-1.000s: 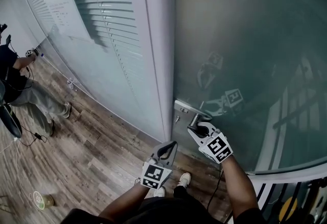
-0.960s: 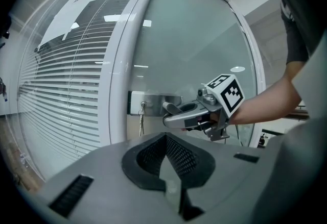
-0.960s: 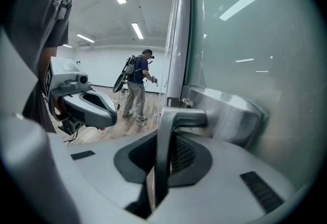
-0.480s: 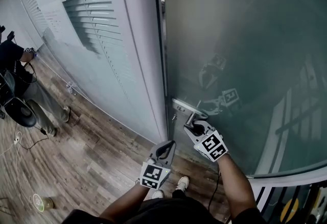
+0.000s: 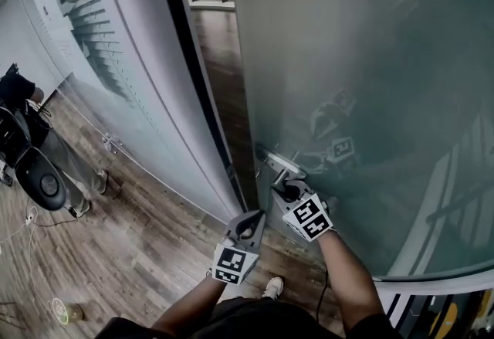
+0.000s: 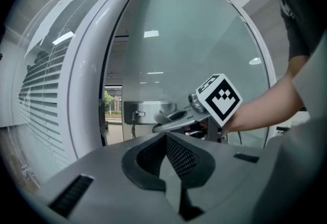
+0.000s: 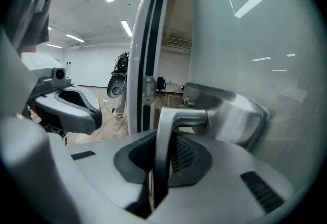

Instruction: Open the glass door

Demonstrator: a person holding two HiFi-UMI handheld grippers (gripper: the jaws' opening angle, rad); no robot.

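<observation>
The frosted glass door stands ajar from its dark frame, and a corridor shows through the gap. My right gripper is shut on the door's metal lever handle. In the right gripper view the handle runs down between the pads of that gripper. My left gripper hangs lower left of the handle, shut, with nothing in it. The left gripper view has its closed tips in front, with the lock plate behind them.
A glass wall with blinds runs along the left of the frame. A person sits by a black chair at the far left on the wooden floor. A small cup stands on the floor at lower left.
The door has swung open: the gap between its edge and the frame has widened and the corridor now shows. Both grippers have moved along with the handle.
</observation>
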